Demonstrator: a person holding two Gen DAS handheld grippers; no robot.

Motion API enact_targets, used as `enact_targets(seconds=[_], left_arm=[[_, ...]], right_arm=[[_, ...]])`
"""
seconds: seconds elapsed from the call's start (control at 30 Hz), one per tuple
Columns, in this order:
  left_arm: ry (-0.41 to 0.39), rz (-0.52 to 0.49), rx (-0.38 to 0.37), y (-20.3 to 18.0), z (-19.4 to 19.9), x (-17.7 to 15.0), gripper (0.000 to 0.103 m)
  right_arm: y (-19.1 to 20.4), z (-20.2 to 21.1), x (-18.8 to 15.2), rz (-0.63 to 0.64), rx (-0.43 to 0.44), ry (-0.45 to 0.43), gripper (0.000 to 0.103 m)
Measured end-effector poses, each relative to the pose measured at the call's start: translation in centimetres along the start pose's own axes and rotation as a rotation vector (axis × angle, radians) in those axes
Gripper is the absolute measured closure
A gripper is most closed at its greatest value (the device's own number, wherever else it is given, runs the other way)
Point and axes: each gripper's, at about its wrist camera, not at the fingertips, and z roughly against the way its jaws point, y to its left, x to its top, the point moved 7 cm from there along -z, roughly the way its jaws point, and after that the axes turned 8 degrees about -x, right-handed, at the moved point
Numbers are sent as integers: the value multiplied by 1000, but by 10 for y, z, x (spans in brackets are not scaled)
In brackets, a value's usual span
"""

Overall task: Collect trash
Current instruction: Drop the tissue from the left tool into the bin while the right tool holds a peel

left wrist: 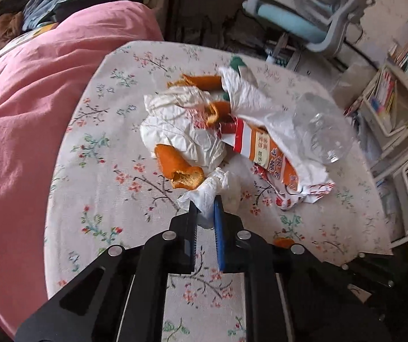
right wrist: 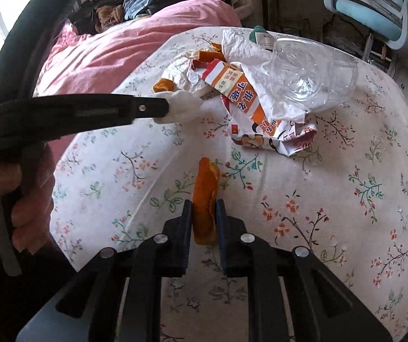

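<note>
Here the right tool (right wrist: 204, 203) clamps an upright strip of orange peel (right wrist: 205, 188), whose lower end is hidden between the jaws, above the near part of the floral worktop (right wrist: 332, 199). The left tool (left wrist: 205, 206) pinches a twisted white tissue (left wrist: 204, 192), its gripped end covered by the fingers. Further in, mid-worktop, lie crumpled white paper (left wrist: 175, 122), more peel (left wrist: 179, 165), a torn red-and-orange wrapper (left wrist: 263, 154) and a blurred clear plastic bottle (left wrist: 320, 125). A pink blanket (left wrist: 33, 99) borders the left edge.
</note>
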Motion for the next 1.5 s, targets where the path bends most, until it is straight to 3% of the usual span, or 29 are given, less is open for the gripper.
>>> enact_targets(seconds=[0.2,0.67,1.03,1.3,1.5], left_arm=[[-59,4,-35,1,31,-4,93],[-163,-71,47,-10,84,-21,93],[-192,-95,66,-14,99,-27,93],[-192,-92,62,-17,107,-43,93],[-195,-96,47,-26,118,-68,93]], right_arm=[[3,8,6,-21,13,-38,86],[1,30,5,-101,42,-121,86],[8,41,-1,-110,64,-157,86],[21,56,-27,-108,86,-161,86],[45,63,-76,-76,100,-100,86]])
